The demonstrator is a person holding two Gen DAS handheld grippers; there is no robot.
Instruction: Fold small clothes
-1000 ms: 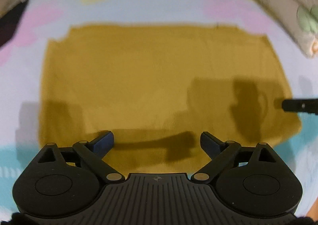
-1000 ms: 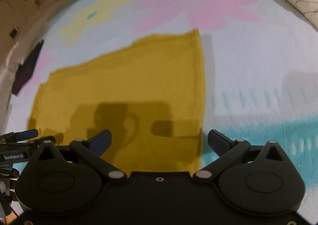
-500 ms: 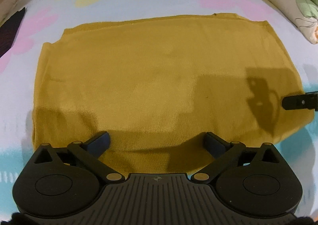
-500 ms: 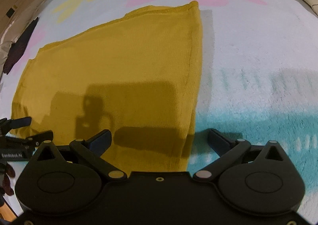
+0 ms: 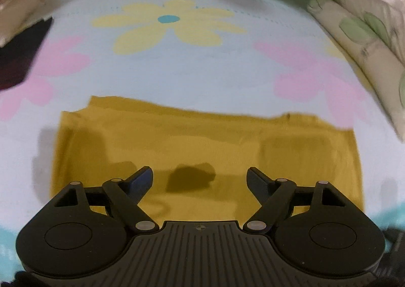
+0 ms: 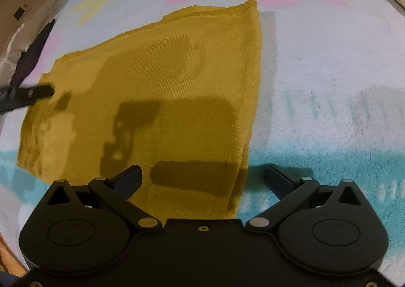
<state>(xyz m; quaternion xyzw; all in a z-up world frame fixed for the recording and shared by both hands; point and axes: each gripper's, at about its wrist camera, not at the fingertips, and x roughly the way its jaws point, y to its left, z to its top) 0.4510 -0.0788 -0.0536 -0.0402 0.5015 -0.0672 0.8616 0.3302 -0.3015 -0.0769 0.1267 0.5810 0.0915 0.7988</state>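
A mustard-yellow garment [image 5: 202,142] lies flat as a rectangle on a flower-print blanket [image 5: 177,71]. It also shows in the right wrist view [image 6: 162,99]. My left gripper [image 5: 200,176] is open and empty, hovering over the garment's near edge. My right gripper [image 6: 203,175] is open and empty, straddling the garment's near right corner. The left gripper's finger [image 6: 38,92] shows at the left of the right wrist view, over the garment's left edge.
A floral pillow [image 5: 367,41] lies at the back right. A dark cloth [image 5: 20,56] lies at the far left of the blanket. The blanket has a turquoise band [image 6: 329,160] along the near side.
My left gripper has tilted up and pulled back, so more of the blanket beyond the garment shows. My right gripper has moved slightly nearer the garment's right corner. Both stayed open.
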